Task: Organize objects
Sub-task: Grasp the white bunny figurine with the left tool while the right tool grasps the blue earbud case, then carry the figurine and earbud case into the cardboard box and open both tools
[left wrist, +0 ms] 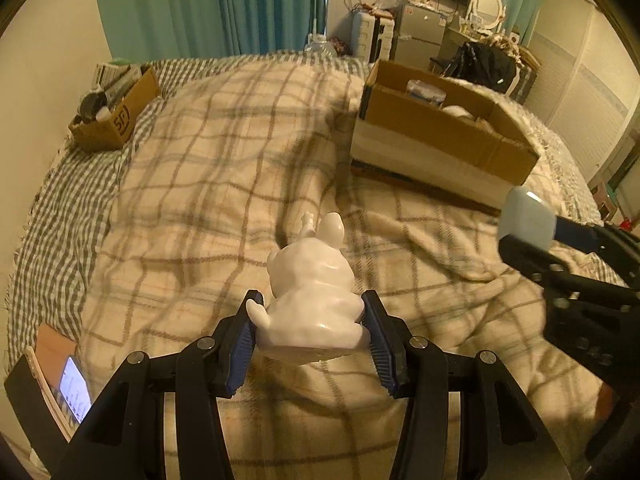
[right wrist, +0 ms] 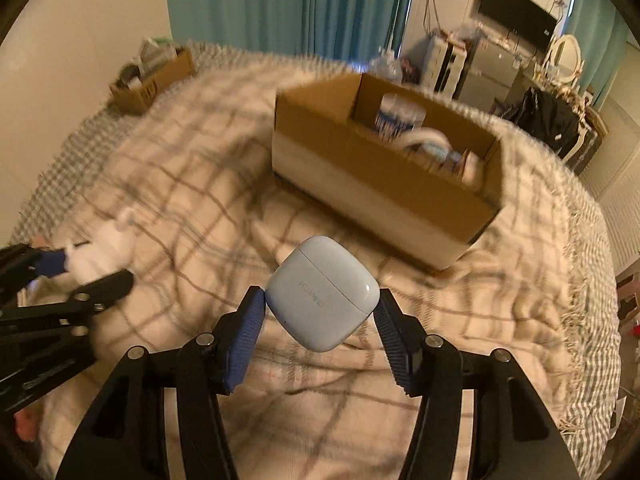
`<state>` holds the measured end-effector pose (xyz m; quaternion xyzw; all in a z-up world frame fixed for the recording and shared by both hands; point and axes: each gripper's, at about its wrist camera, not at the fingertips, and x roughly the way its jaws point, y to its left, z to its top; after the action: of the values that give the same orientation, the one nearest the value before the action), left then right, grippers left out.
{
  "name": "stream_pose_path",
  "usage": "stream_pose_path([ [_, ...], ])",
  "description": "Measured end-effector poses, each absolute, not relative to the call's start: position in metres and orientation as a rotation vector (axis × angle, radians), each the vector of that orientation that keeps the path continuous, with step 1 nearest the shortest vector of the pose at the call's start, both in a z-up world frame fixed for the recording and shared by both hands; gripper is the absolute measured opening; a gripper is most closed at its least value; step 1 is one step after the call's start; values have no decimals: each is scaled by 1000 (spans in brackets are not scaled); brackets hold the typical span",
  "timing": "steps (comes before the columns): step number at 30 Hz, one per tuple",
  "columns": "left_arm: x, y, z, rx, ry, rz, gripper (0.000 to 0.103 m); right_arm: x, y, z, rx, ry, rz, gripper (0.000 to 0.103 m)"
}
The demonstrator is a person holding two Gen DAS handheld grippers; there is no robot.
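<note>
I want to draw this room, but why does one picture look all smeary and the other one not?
Right wrist view: motion blur smears the big cardboard box and blanket, though the blue earbud case stays sharp. Left wrist view: mostly crisp, with shiny glare on the white rabbit figurine. Both views: fisheye bending, dark corners, warm yellowish light.

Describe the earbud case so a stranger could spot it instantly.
Start at the plaid blanket on the bed, in front of the large cardboard box. The right tool holds a pale blue earbud case above it: smooth, rounded, unlike the white rabbit figurine.
</note>
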<state>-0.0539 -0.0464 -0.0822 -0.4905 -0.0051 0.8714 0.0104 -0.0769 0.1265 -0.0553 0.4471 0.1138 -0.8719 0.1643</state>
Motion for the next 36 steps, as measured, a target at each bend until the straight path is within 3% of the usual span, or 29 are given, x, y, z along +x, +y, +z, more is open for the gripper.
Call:
stream_pose_path([
  [6, -58, -28, -41, -1415, 42, 2747, 52, -62, 142, -8, 1168, 275, -2507, 56],
  [13, -81, -3, 4, -1295, 94, 2723, 52, -67, 163, 46, 1064, 363, -2554, 56],
  [24, -148, 31, 47, -1201, 204, 2726, 52, -119, 197, 86, 1017, 264, -2582, 56],
  [36, -230, 64, 6, -1261, 236, 2652, 52, -204, 219, 63, 1115, 135, -2566, 56],
])
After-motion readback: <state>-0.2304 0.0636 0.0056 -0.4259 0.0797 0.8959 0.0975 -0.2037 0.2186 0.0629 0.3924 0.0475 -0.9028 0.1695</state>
